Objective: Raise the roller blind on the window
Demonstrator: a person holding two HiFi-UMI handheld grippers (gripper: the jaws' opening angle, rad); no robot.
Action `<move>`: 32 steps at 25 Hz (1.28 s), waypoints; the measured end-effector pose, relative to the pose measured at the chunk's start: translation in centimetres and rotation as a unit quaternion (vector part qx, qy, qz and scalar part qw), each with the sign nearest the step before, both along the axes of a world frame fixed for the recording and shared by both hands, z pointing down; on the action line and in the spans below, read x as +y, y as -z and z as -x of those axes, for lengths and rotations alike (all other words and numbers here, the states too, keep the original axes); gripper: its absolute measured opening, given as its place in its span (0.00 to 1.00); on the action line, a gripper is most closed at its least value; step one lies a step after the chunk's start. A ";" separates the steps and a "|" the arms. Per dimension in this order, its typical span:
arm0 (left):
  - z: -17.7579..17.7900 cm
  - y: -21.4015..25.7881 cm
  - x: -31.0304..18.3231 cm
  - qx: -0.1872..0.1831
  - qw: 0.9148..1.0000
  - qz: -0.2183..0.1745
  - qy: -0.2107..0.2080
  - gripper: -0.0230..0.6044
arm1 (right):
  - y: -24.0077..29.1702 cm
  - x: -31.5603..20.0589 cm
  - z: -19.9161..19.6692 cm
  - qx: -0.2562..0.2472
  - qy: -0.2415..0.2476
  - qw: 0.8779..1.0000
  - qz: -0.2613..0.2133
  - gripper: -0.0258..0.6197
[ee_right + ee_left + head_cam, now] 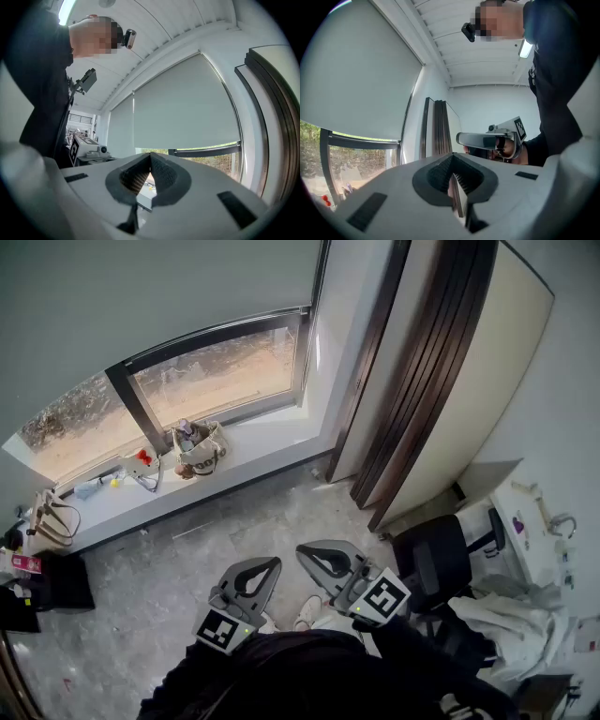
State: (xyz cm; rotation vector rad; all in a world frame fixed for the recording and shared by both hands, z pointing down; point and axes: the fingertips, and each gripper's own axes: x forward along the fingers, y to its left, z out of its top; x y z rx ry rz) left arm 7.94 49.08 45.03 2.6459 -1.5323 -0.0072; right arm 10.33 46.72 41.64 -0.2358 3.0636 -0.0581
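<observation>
Left gripper (pixel 255 576) and right gripper (pixel 323 559) jaws are pressed together on nothing, both held level at lower centre, facing the window (pixel 216 371).

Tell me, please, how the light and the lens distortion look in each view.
Head view: window frame bows, daylight outside washed out. Left gripper view: black round corners, ceiling lamp glares. Right gripper view: same fisheye bending, blind evenly grey, bright strip below.

No writing, label, brand or number can be read in any view
</observation>
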 end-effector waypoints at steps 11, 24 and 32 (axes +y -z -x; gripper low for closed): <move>-3.9 1.0 -2.5 0.003 1.000 0.003 0.012 0.05 | -0.5 -1.8 -4.4 0.008 0.005 1.000 0.013 0.04; -7.4 1.6 -7.8 -0.006 1.000 -0.002 0.025 0.05 | -0.1 -7.2 -7.7 -0.004 -0.003 1.000 0.019 0.04; -6.5 1.4 -13.6 -0.007 1.000 0.007 0.030 0.05 | -0.5 -13.5 -6.8 -0.007 -0.018 0.999 0.031 0.04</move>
